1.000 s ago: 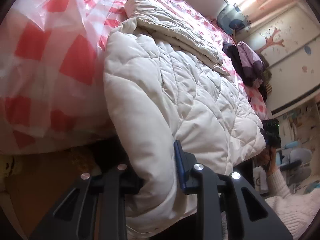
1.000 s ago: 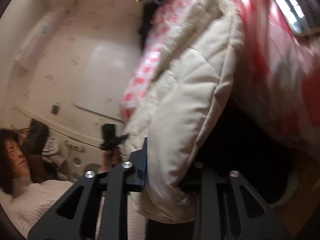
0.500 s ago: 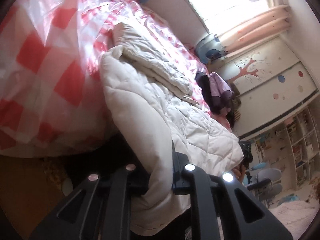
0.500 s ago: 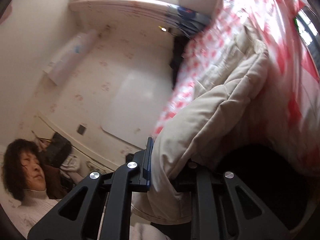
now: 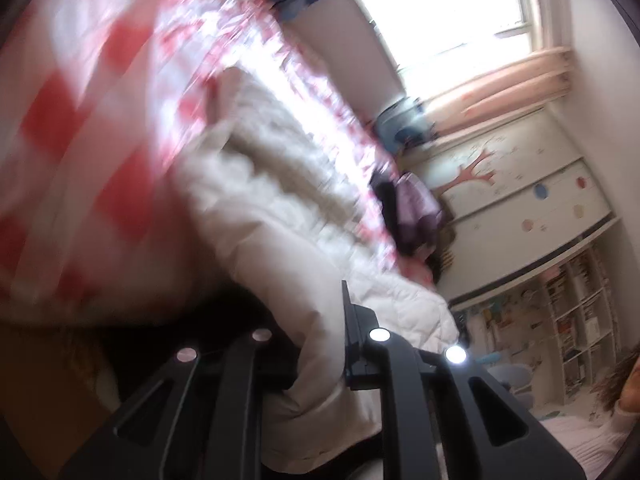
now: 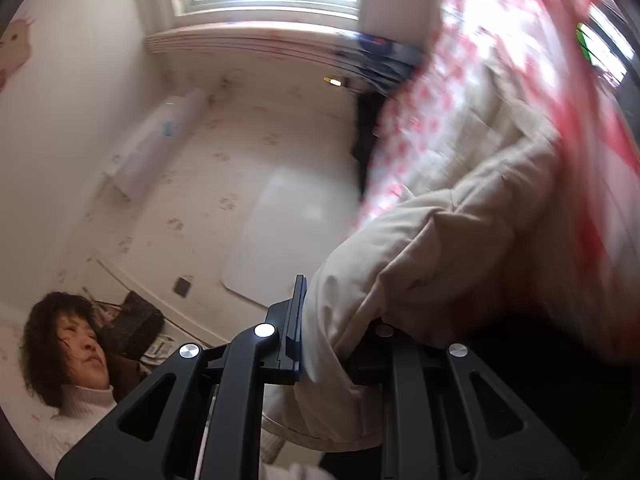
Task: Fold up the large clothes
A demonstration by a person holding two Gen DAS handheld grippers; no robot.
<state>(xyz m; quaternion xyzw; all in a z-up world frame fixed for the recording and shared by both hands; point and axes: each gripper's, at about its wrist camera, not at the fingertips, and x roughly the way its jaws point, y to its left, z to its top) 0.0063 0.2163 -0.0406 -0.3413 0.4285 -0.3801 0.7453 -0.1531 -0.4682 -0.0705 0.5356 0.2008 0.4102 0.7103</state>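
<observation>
Vs. a second back: both views tilted upward, more window and wall in frame, less bed; both frames now motion-blurred. Jaws on both sides narrower than a second ago, fabric bunched tighter between them.

Left gripper (image 5: 320, 354): clamped on the edge of the cream quilted coat (image 5: 280, 216), thick fold squeezed between the fingers (image 5: 354, 332). Right gripper (image 6: 338, 338): clamped on the opposite edge of the same coat (image 6: 440, 248), fabric spilling out below the jaws.

Coat location: spread along the bed on the red-and-white checked cover (image 5: 72, 128), near hem lifted off the bed edge at both gripped ends, rest draped back onto the cover.

Counts:
- 1 coat, held at 2 points
- 2 grippers, both gripping
- 1 checked cover
- 1 pile of dark and purple clothes (image 5: 412, 208) at far end of bed, item count unreadable
- 1 window per view (image 5: 448, 12)
- 1 wardrobe with tree decal (image 5: 520, 192), 1 bookshelf (image 5: 576, 312) beside it
- 1 person (image 6: 68, 364) in white knit, lower left of right view; same hair edge at lower right of left view
</observation>
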